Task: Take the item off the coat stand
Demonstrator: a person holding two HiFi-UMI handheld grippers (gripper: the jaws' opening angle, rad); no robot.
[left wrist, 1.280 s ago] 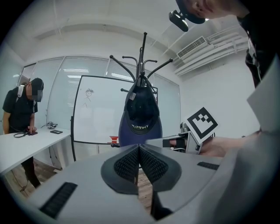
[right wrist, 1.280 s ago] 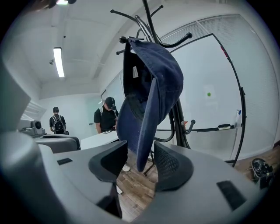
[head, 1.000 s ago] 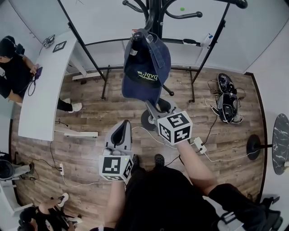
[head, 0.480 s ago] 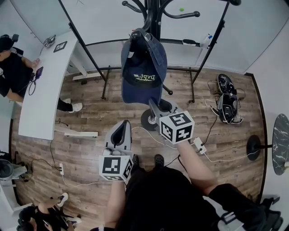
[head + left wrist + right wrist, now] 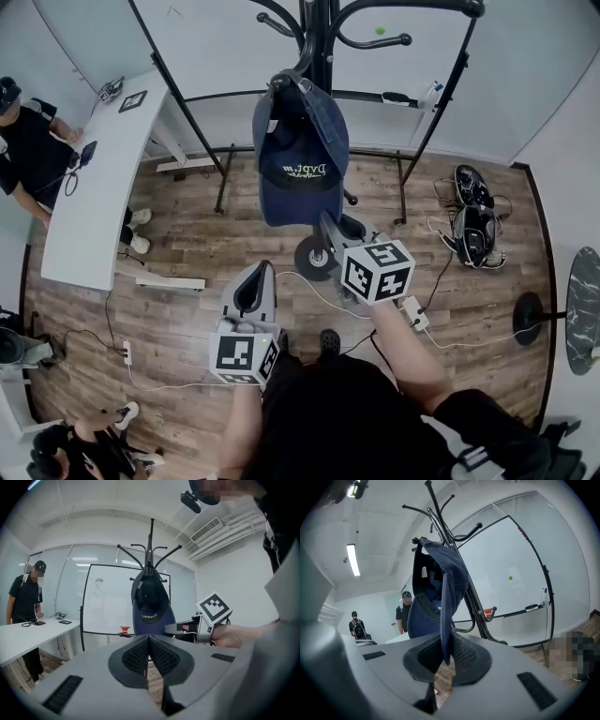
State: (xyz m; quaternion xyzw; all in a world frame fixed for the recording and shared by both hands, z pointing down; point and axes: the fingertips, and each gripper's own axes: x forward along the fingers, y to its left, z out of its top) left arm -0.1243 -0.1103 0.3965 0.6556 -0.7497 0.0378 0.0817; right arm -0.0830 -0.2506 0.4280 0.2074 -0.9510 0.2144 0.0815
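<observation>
Cap (image 5: 302,141), navy with pale lettering, hangs from coat stand (image 5: 322,37).

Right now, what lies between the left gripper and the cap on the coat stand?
Nothing. In the left gripper view, only bare air separates the left gripper from the cap; the head view shows the same open gap.

Coat stand (image 5: 321,42) top beyond head view's upper edge

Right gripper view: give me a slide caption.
Right tool, jaws just closing, pinches the brim of the navy cap hanging on the coat stand.
</observation>
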